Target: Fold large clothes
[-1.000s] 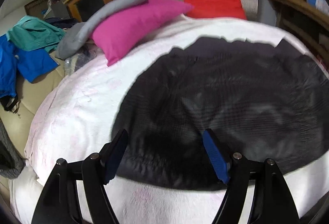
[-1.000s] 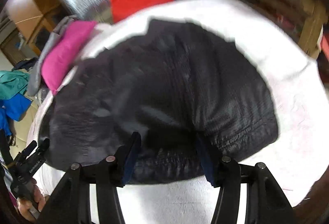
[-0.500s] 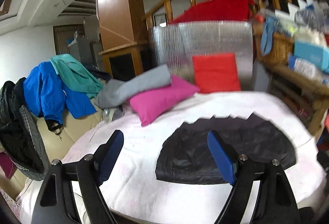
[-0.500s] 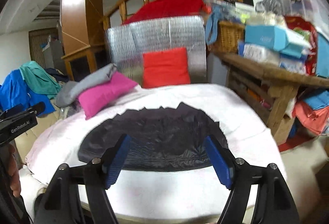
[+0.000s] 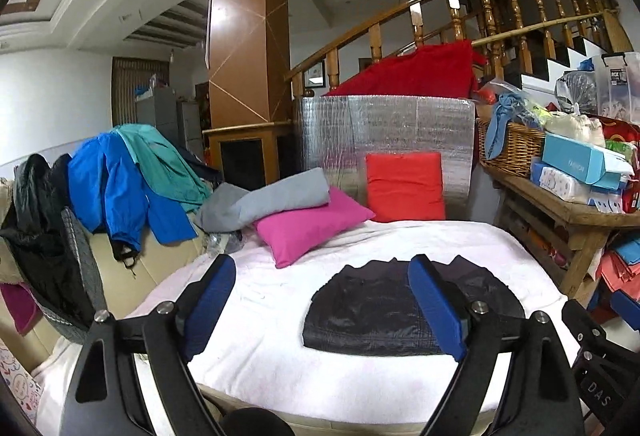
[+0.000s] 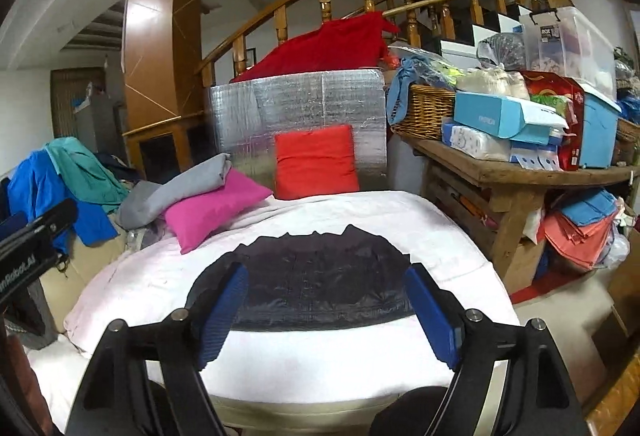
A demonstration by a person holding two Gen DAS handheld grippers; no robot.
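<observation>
A black quilted garment (image 5: pixel 372 312) lies folded flat on the white-covered bed (image 5: pixel 272 300). It also shows in the right wrist view (image 6: pixel 316 284), in the middle of the bed (image 6: pixel 360 211). My left gripper (image 5: pixel 322 306) is open and empty, held back from the bed's near edge. My right gripper (image 6: pixel 326 310) is open and empty, also back from the near edge. Part of the right gripper shows at the lower right of the left wrist view (image 5: pixel 600 368).
A pink pillow (image 5: pixel 308 226), a grey folded cloth (image 5: pixel 268 199) and a red cushion (image 5: pixel 404 185) sit at the bed's far end. Blue and teal jackets (image 5: pixel 120 183) hang over a chair at left. A cluttered wooden table (image 6: pixel 516 171) stands at right.
Both grippers have pulled back and up from the black garment. They were close over it; now they are beyond the bed's near edge and the whole room shows.
</observation>
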